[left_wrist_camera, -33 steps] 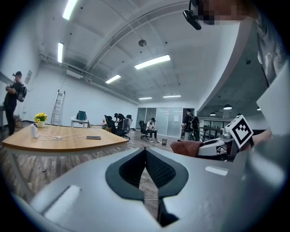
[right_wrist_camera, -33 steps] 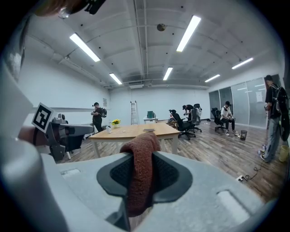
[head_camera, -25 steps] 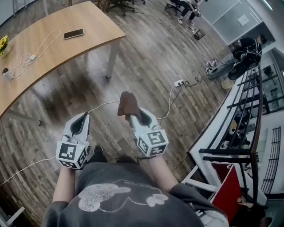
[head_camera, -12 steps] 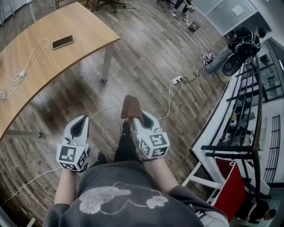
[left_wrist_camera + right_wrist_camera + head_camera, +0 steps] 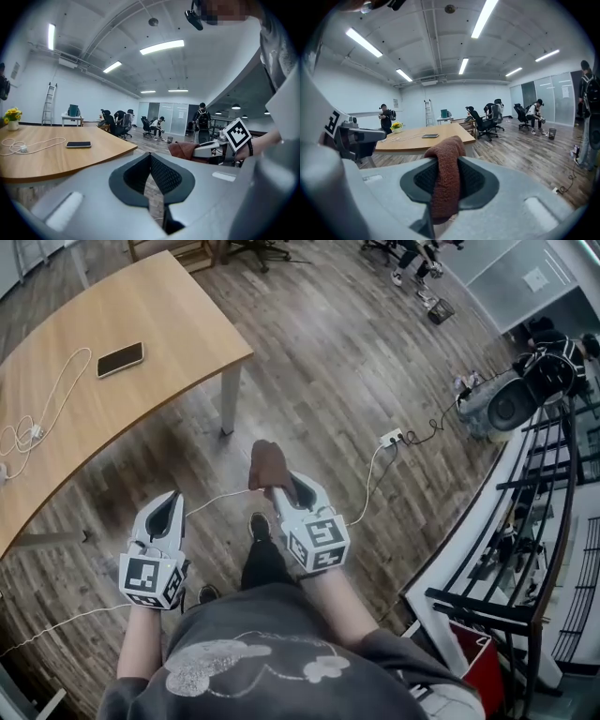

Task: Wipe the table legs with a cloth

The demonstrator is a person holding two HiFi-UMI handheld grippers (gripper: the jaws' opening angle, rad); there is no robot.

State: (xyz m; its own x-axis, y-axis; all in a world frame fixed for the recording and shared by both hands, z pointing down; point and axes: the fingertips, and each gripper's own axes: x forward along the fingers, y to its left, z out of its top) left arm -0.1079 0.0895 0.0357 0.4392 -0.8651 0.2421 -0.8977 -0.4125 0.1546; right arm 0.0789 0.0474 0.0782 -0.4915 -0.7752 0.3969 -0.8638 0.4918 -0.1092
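Fingers (image 5: 284,495) of the right gripper (image 5: 278,486) clamp a brown cloth (image 5: 268,463) in the head view, held above the wooden floor (image 5: 356,371), near the bench leg (image 5: 228,399) but apart from it. The left gripper (image 5: 167,512) is alongside. In the left gripper view, its 2 fingers (image 5: 164,174) meet at the tips with nothing between. In the right gripper view, the cloth (image 5: 445,173) drapes over the 2 fingers (image 5: 476,180) pinching it, with the bench (image 5: 417,140) beyond.

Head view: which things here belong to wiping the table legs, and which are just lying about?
For the job:
brown cloth, clamped in the right gripper
table leg

Lying about:
phone and white cable on the table
power strip on the floor
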